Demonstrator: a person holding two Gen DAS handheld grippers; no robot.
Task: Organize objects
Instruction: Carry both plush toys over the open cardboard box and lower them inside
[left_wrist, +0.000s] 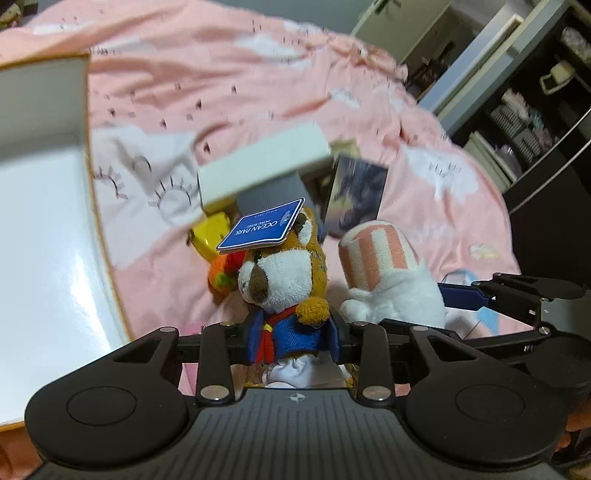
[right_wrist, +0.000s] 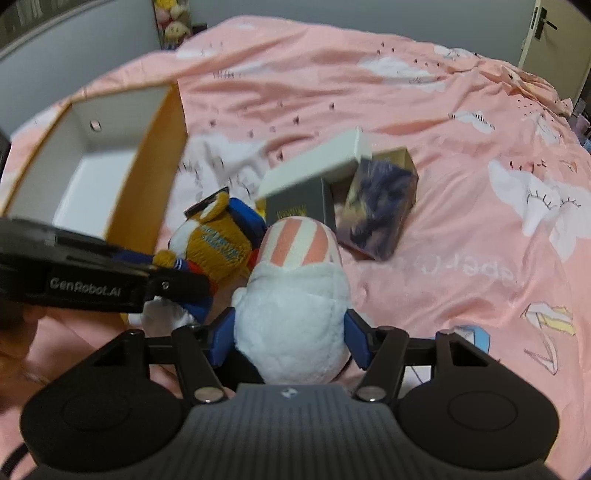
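Working over the pink quilt (right_wrist: 424, 110), I have the big open box (right_wrist: 99, 162) lying to my left; its white inside looks bare as far as I can see, which I judge makes it the place for the loose toys. Beyond the toys a heap of small boxes (right_wrist: 380, 206) leans together, a white one (right_wrist: 314, 166) tilted across a dark one. My right gripper (right_wrist: 291, 332) is squeezed onto the white plush with the striped hat (right_wrist: 295, 295), blue pads pressing its sides low down, so it should lift upright. Just beside it, my left gripper (left_wrist: 295, 338) is clamped around the waist of the brown plush in the blue jacket (left_wrist: 288, 280), its blue tag (left_wrist: 262, 229) flopped over its head. A yellow and orange toy (left_wrist: 214, 251) lies behind it on the quilt.
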